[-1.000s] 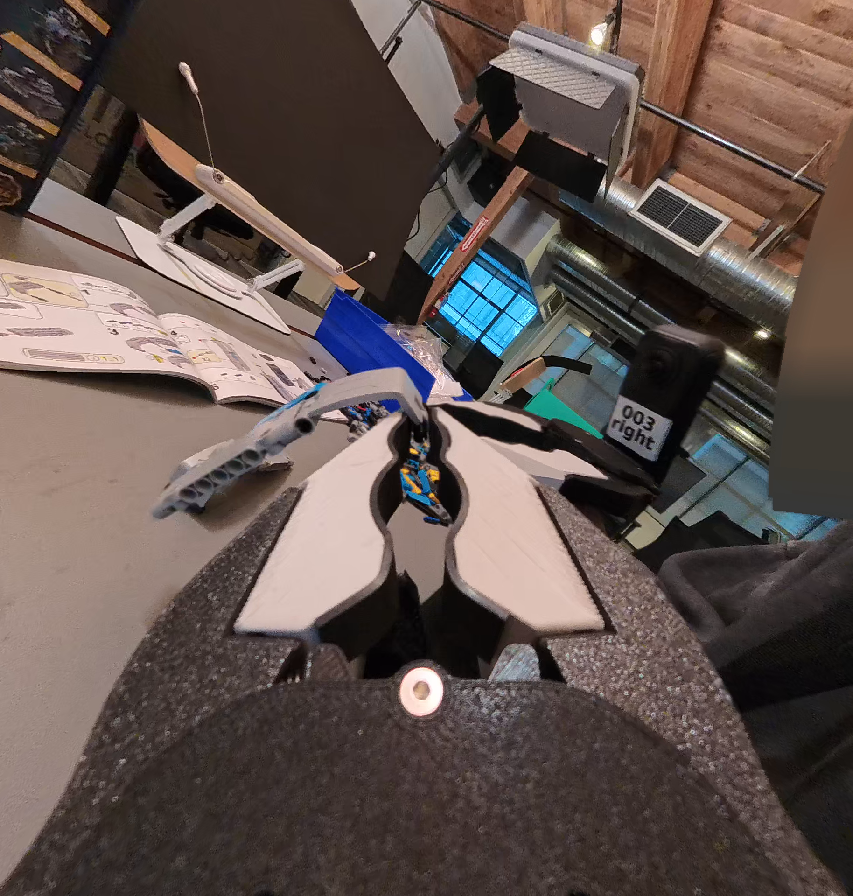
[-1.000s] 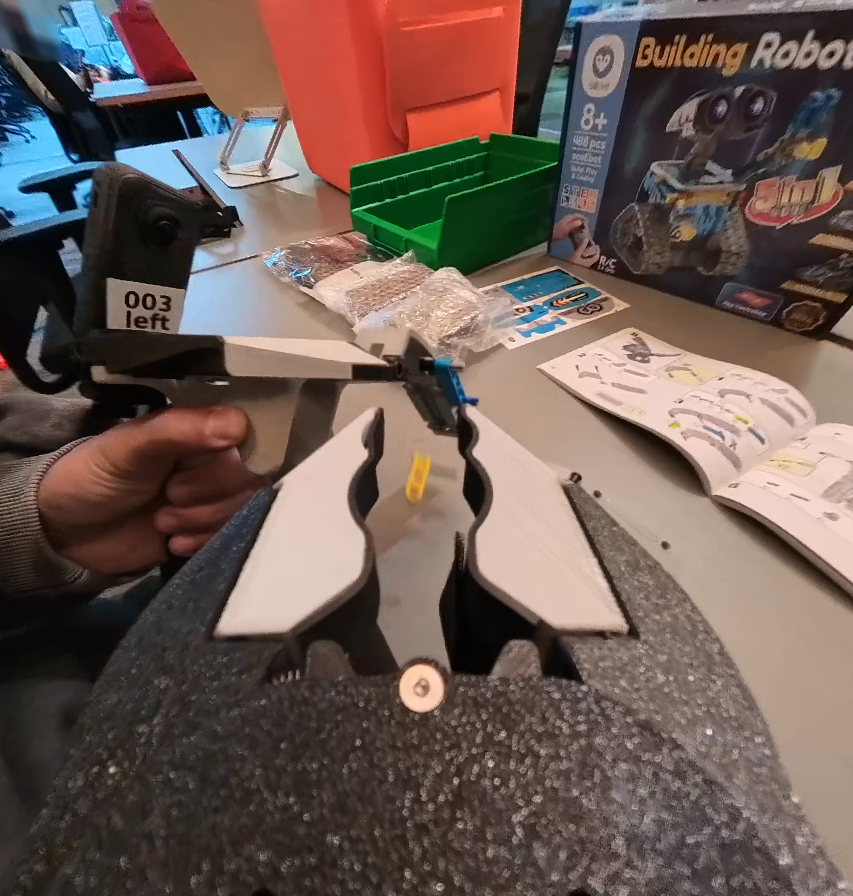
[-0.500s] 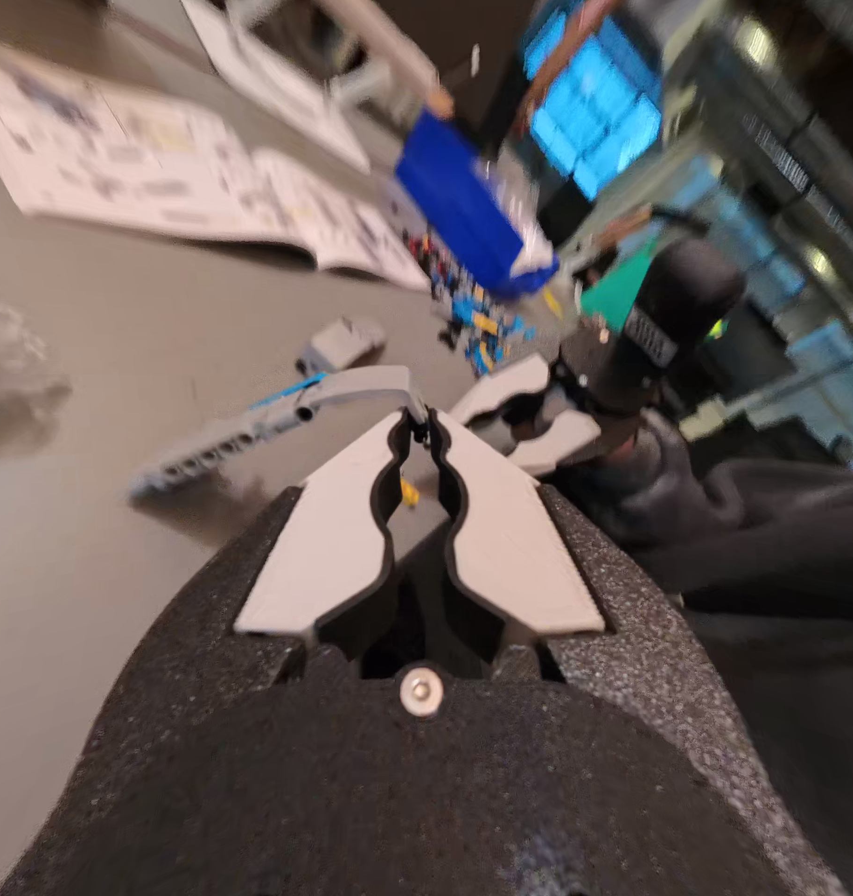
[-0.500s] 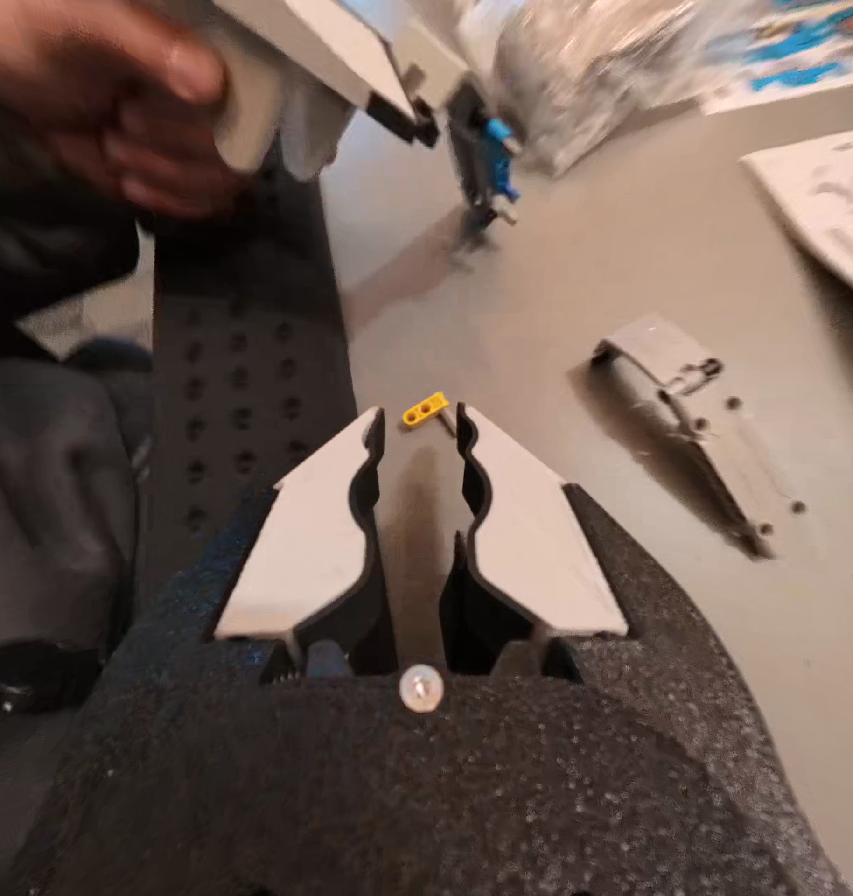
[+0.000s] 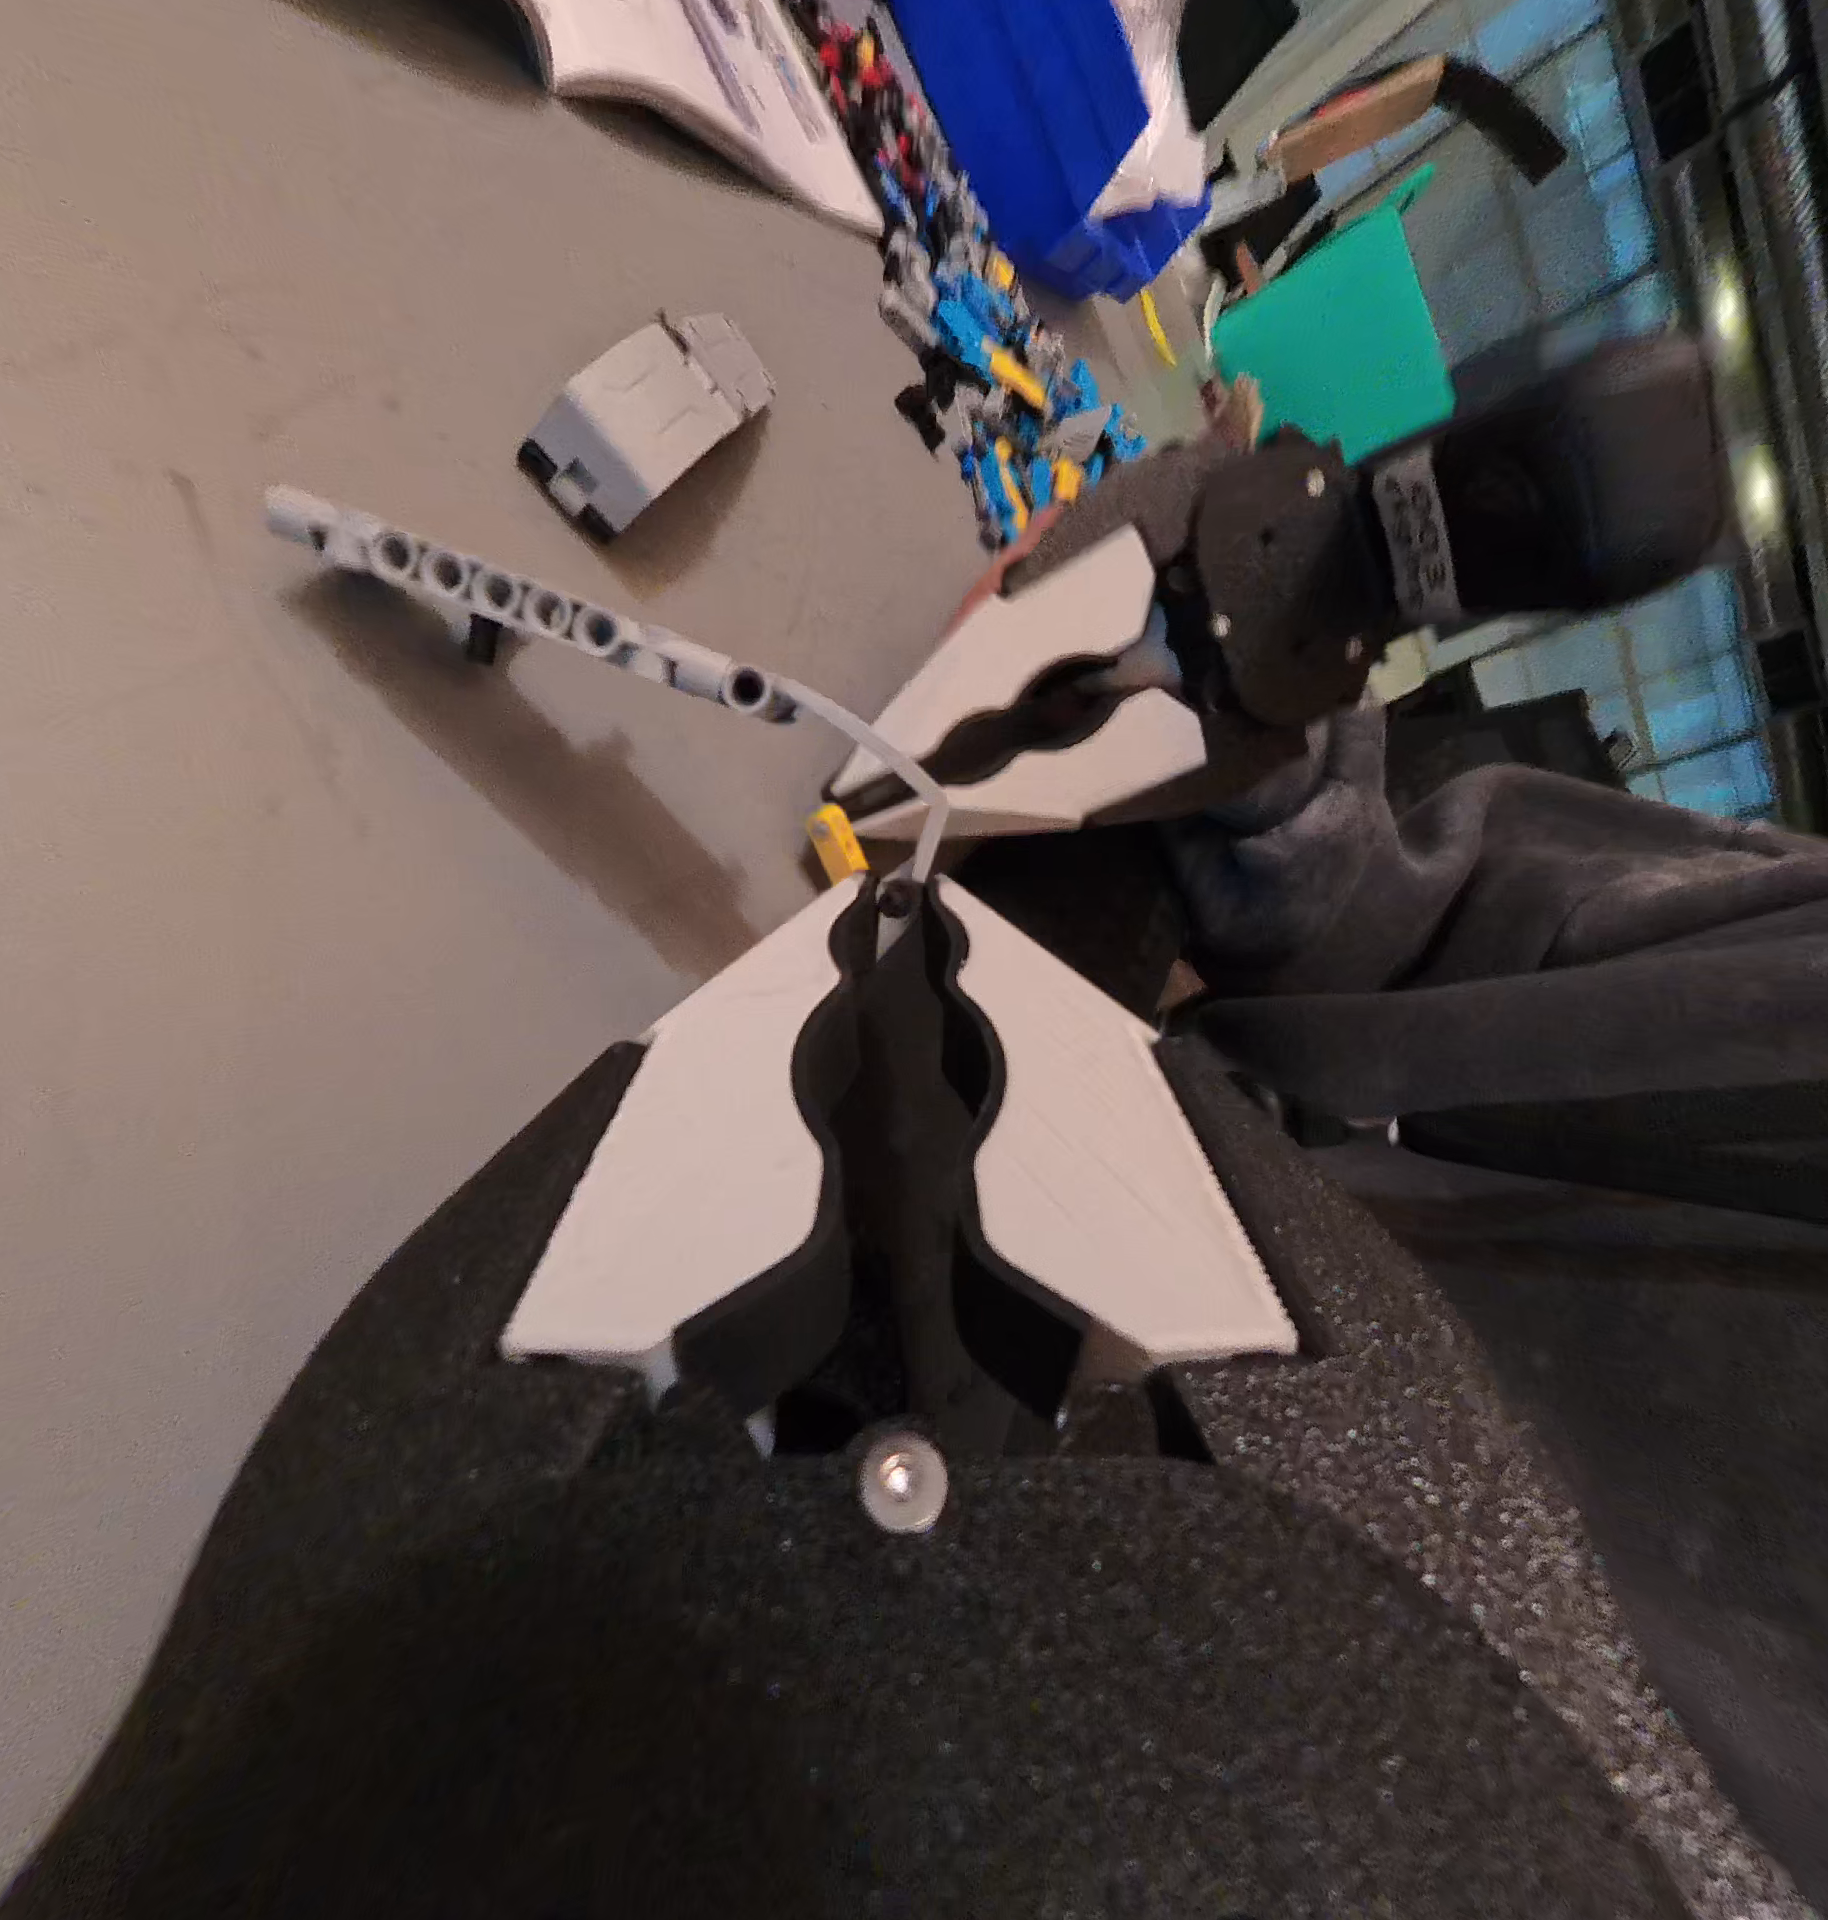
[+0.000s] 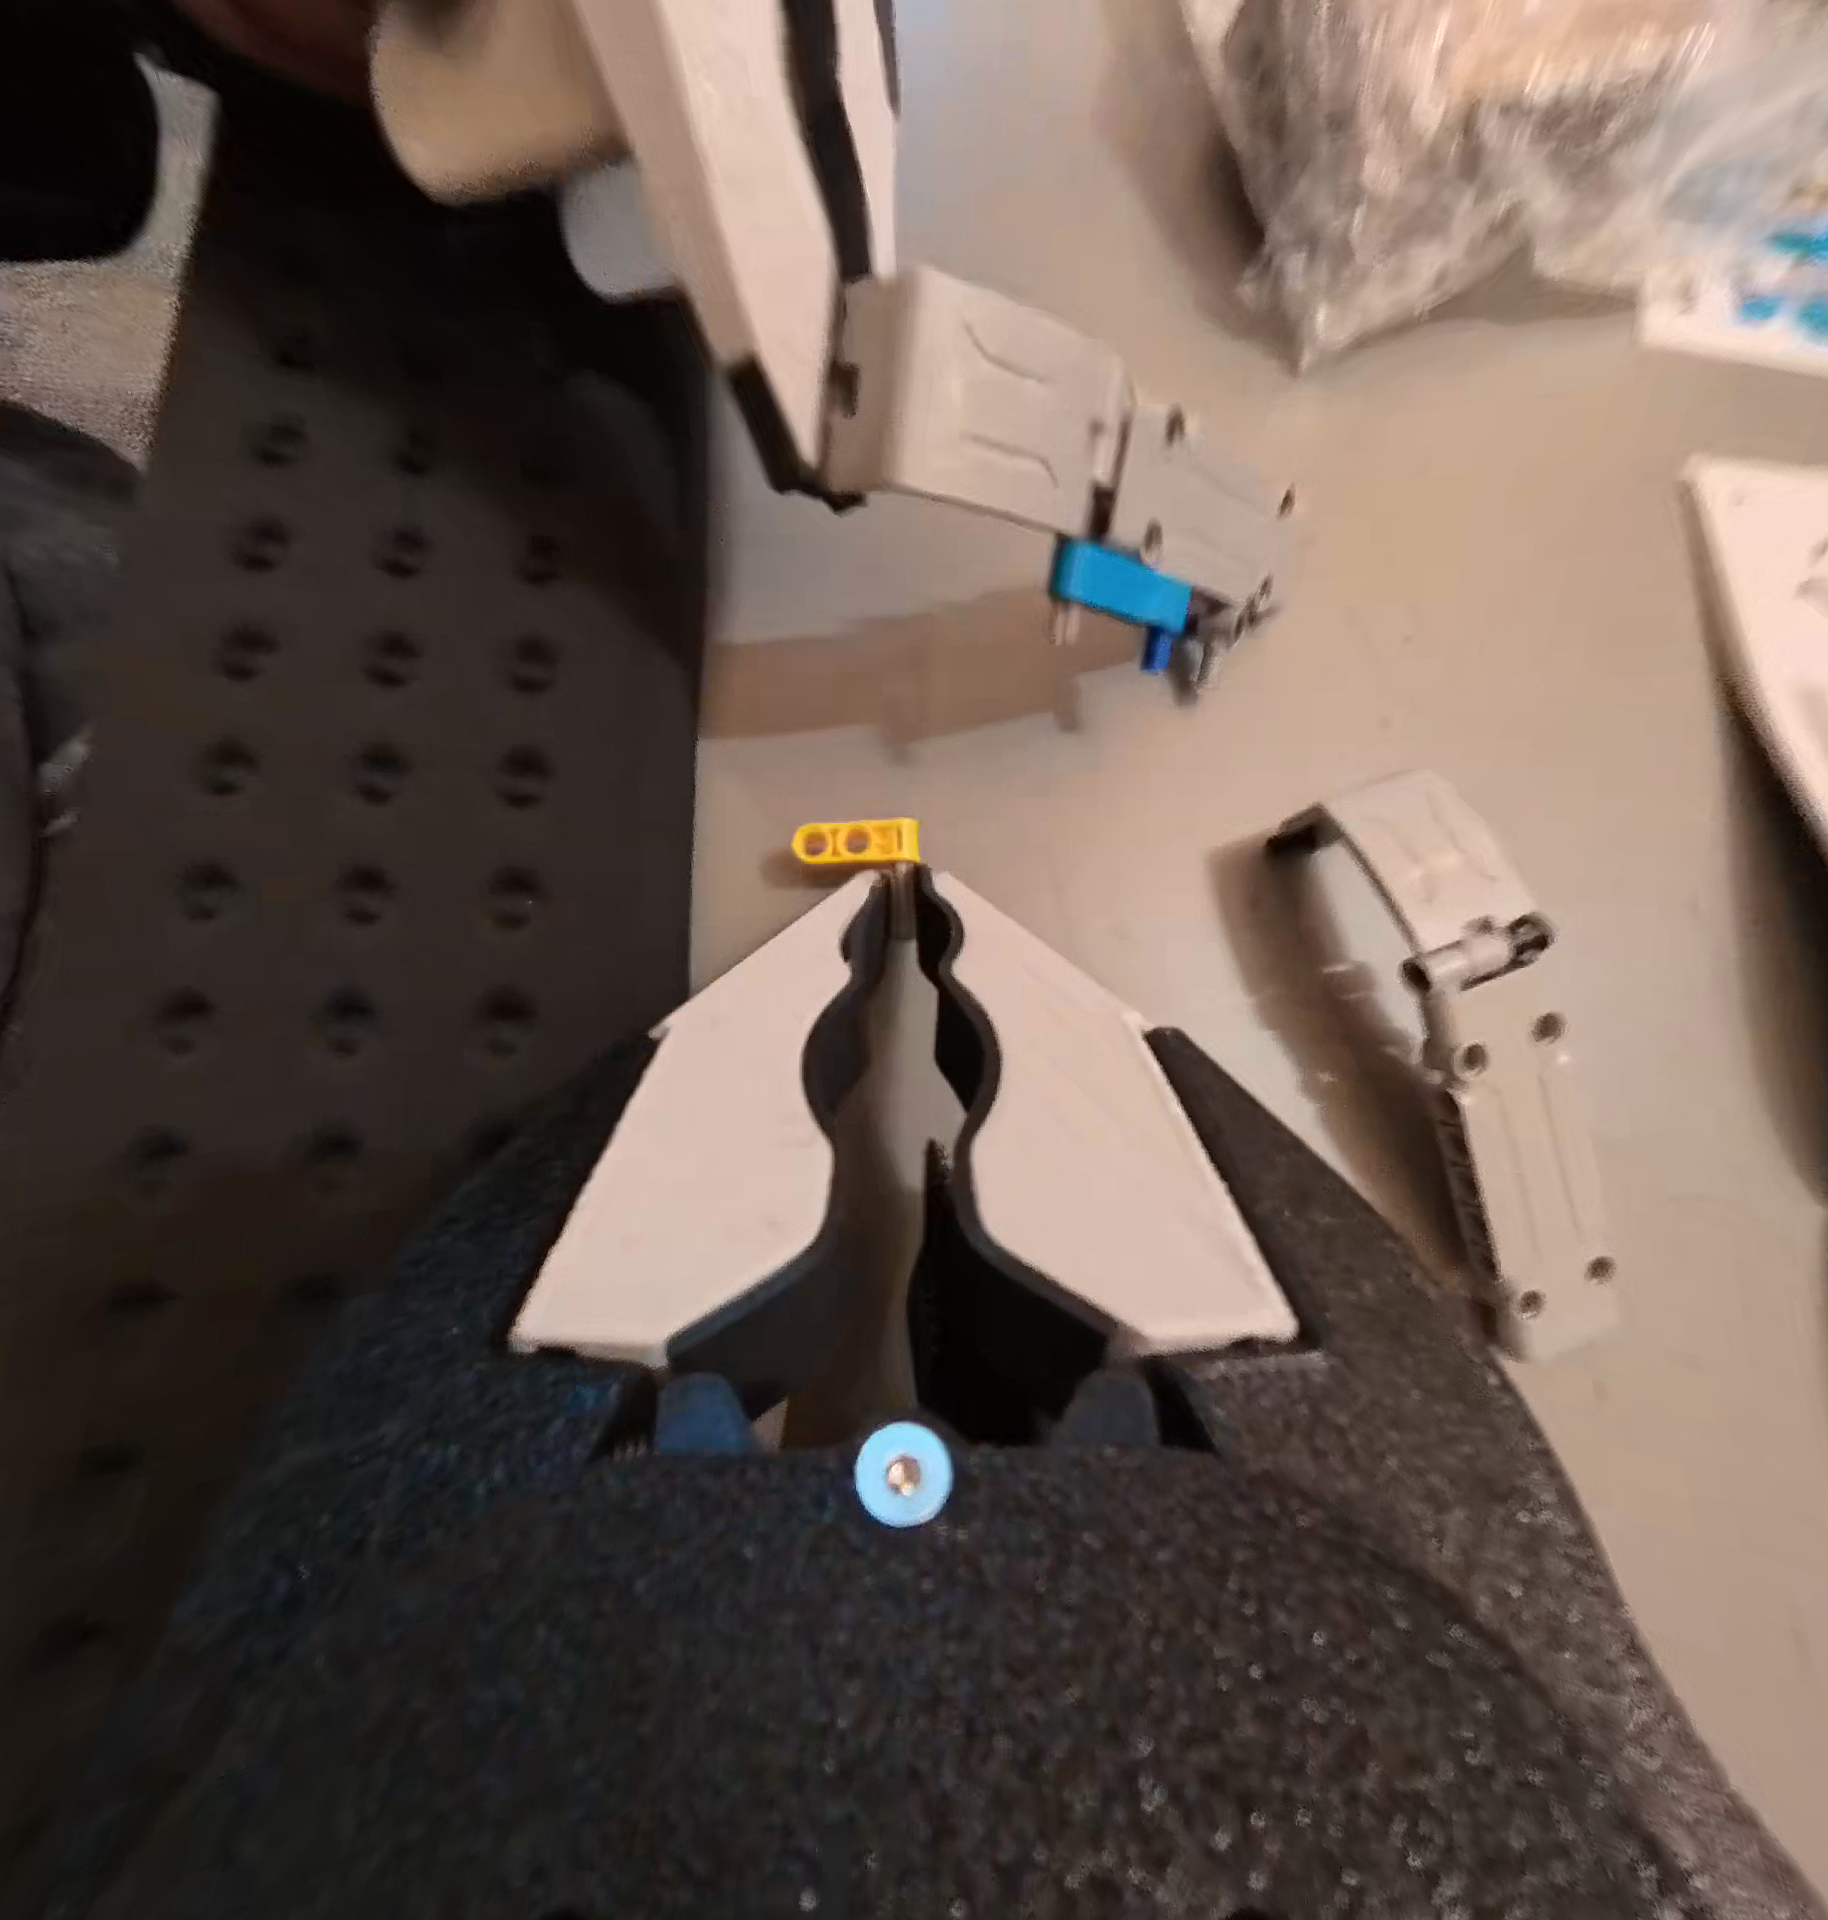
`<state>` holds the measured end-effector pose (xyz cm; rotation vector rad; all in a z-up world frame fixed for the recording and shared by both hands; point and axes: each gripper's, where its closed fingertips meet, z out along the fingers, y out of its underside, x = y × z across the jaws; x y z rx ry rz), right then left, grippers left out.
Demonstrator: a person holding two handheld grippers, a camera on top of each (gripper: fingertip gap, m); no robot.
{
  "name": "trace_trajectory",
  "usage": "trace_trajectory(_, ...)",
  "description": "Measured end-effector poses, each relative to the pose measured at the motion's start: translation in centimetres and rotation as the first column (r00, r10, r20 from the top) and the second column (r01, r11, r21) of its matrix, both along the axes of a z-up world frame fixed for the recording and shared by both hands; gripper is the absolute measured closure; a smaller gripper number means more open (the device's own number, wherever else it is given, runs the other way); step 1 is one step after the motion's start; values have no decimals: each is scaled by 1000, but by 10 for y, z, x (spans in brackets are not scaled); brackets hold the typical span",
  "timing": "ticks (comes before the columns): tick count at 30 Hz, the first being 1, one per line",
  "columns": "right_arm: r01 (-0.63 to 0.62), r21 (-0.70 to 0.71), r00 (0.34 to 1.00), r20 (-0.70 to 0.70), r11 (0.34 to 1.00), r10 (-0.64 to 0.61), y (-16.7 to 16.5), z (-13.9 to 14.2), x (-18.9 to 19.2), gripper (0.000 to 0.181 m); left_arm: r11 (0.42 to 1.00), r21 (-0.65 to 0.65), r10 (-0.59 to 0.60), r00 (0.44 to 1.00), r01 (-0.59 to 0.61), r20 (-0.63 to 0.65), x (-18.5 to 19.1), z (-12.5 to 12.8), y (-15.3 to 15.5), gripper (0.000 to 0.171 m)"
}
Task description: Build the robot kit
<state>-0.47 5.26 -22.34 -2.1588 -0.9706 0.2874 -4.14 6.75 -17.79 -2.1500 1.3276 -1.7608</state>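
Note:
My left gripper (image 5: pixel 902 894) is shut on the edge of a grey panel assembly (image 5: pixel 494 594) and holds it above the grey table (image 5: pixel 214 935). The right wrist view shows that panel (image 6: pixel 993 416) with a blue piece (image 6: pixel 1118 594) on its underside, held by the left gripper (image 6: pixel 837 416). My right gripper (image 6: pixel 897 885) is low over the table, shut on a short pin sticking out of a small yellow holed piece (image 6: pixel 856 842). In the left wrist view the right gripper (image 5: pixel 848 802) and the yellow piece (image 5: pixel 837 847) sit just beyond my left fingertips.
A second grey panel (image 6: pixel 1461 1060) lies on the table to the right, also seen in the left wrist view (image 5: pixel 645 416). A pile of loose bricks (image 5: pixel 993 343), a blue bin (image 5: pixel 1045 135) and an open booklet (image 5: pixel 681 83) lie farther off. Clear bags (image 6: pixel 1512 135) lie at the back. A black perforated surface (image 6: pixel 370 727) borders the table's left edge. Across from one pair of fingers to the other is roughly 7 cm.
Both grippers tipped down towards the table. My right gripper was open short of the yellow piece and has shut on its pin. My left gripper kept hold of the grey panel.

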Motion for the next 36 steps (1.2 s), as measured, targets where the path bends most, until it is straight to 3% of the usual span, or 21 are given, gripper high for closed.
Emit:
trace_trajectory(2,-12,125,999,-44,992,17,1,27,-10,178,995,-87,58,996,-52,71,5,15,2,165)
trace_trajectory(5,-1,288,999,-41,958,14,2,61,-19,178,963,-269,76,984,-31,160,11,33,-5,165)
trace_trajectory(8,25,367,999,-47,930,-8,2,75,-23,178,965,-259,88,982,-42,167,13,34,-6,166)
trace_trajectory(22,57,366,998,8,929,-65,2,67,-18,178,967,-252,71,986,-31,152,17,30,-13,166)
trace_trajectory(30,45,411,989,113,911,-100,2,67,-16,178,988,-146,74,987,-53,144,21,27,-17,165)
trace_trajectory(36,34,431,991,100,902,-85,-1,73,-17,178,992,-119,56,984,-36,172,23,32,-22,166)
